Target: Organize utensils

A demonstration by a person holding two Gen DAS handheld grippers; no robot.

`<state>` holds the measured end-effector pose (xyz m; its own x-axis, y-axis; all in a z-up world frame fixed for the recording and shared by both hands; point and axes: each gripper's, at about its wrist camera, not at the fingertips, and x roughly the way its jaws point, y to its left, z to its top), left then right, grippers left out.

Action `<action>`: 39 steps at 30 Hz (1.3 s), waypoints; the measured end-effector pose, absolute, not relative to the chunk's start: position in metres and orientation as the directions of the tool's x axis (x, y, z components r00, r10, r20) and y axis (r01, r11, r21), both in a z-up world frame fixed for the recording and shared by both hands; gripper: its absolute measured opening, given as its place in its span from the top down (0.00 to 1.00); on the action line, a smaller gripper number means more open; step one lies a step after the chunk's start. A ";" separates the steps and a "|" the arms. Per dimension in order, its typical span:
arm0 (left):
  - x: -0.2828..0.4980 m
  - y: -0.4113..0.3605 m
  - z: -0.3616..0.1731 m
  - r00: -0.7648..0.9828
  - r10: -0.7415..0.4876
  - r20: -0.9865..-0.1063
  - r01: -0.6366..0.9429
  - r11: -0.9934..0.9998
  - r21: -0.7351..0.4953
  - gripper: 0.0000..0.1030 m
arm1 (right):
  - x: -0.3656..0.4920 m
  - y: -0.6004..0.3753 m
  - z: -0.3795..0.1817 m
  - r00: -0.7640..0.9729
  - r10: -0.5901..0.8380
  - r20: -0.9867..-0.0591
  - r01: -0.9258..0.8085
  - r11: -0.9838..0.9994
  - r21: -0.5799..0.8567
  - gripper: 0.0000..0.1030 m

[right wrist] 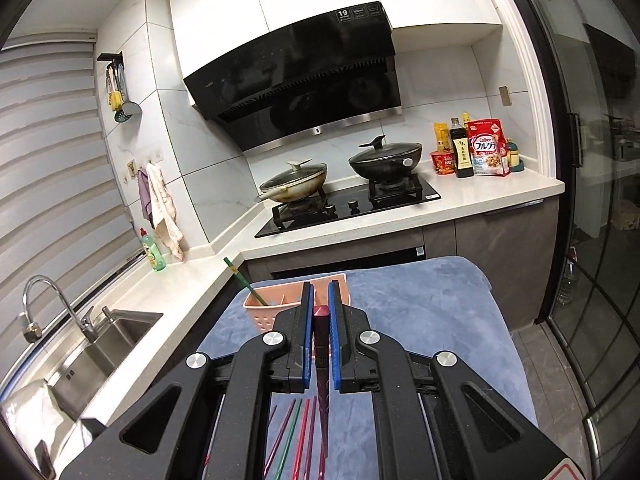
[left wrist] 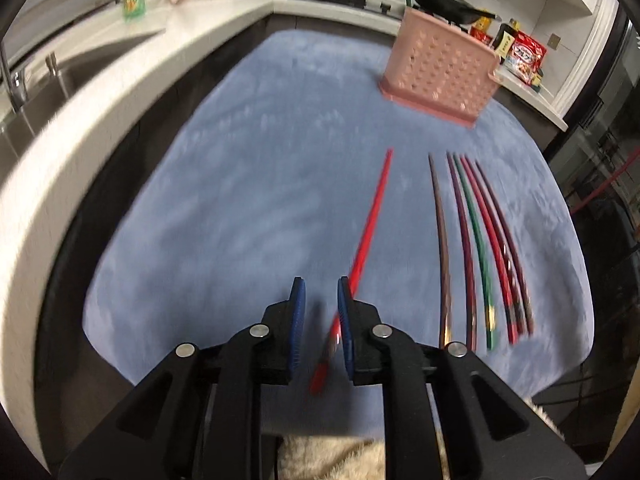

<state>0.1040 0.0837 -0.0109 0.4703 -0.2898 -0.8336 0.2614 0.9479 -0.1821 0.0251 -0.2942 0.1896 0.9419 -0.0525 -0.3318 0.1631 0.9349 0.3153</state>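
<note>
A red chopstick (left wrist: 370,224) lies on the blue cloth (left wrist: 240,200), its near end between the pads of my left gripper (left wrist: 321,300), whose jaws stand apart around it. Several more chopsticks (left wrist: 480,240) lie in a row to its right. A pink perforated utensil basket (left wrist: 444,68) stands at the cloth's far right. My right gripper (right wrist: 320,308) is shut on a dark red chopstick (right wrist: 321,314), held upright above the cloth just before the basket (right wrist: 264,304), which holds a green chopstick (right wrist: 244,282).
A sink with tap (right wrist: 88,332) is at the left. A stove with two pans (right wrist: 344,176) is behind the basket. Bottles and food packs (right wrist: 476,148) stand on the counter at the right. A dish soap bottle (right wrist: 152,252) stands by the window.
</note>
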 end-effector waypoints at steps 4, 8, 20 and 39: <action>0.089 0.084 -0.022 0.452 -0.317 -0.834 0.267 0.940 -0.213 0.70 | 0.011 -0.292 0.191 0.943 -0.069 -0.327 0.177 0.933 0.314 0.93; 0.080 0.077 -0.028 0.445 -0.317 -0.837 0.294 0.935 -0.198 0.70 | 0.005 -0.288 0.192 0.943 -0.069 -0.326 0.176 0.934 0.312 0.93; 0.077 0.079 -0.043 0.431 -0.276 -0.859 0.256 0.950 -0.177 0.88 | 0.002 -0.282 0.186 0.941 -0.048 -0.336 0.162 0.934 0.319 0.93; 0.107 0.068 0.088 0.649 -0.317 -0.691 0.312 0.940 -0.139 0.93 | 0.020 -0.289 0.184 0.939 -0.039 -0.342 0.156 0.933 0.323 0.93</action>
